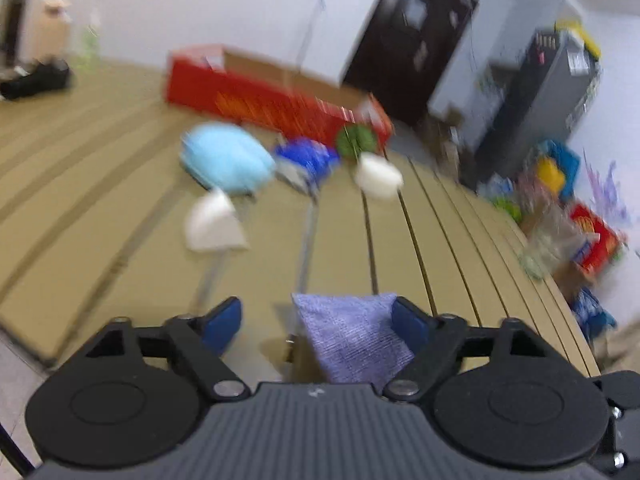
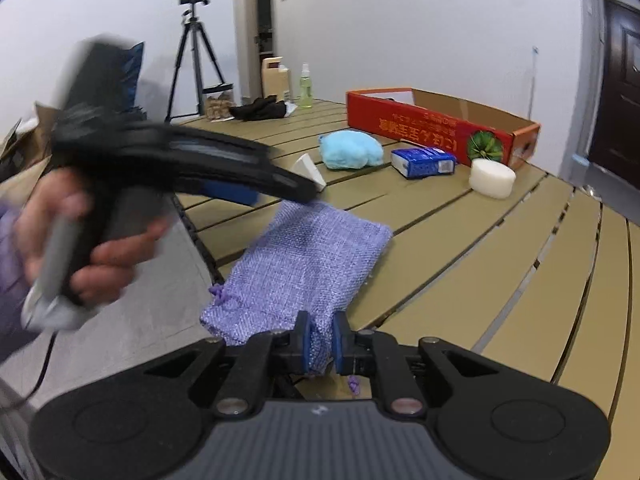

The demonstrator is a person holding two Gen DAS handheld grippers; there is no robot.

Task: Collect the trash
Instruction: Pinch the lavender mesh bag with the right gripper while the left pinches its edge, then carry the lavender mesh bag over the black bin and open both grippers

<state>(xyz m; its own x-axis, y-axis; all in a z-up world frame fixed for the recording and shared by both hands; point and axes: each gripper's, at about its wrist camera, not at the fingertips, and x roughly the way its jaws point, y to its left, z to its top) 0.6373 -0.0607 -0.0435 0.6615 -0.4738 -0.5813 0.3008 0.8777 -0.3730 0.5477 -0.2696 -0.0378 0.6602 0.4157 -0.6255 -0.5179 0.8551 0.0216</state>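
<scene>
A purple woven pouch [image 2: 308,264] lies on the slatted table. My right gripper [image 2: 320,344] is shut on its near edge. My left gripper [image 1: 318,320] is open just above the pouch [image 1: 352,340], whose far corner lies by the right finger. In the right wrist view the left gripper [image 2: 280,188] hovers blurred over the pouch's far end. Trash lies farther back: a white wedge [image 2: 308,170], a light blue crumpled cloth [image 2: 350,150], a blue and white packet [image 2: 424,162] and a white round puck [image 2: 492,178].
An open red cardboard box [image 2: 440,128] lies at the back of the tan slatted table [image 2: 500,264]. A tripod [image 2: 196,60], bottles [image 2: 306,86] and a dark cloth [image 2: 260,110] stand at the far left. Clutter [image 1: 560,208] sits on the floor beyond the table's right edge.
</scene>
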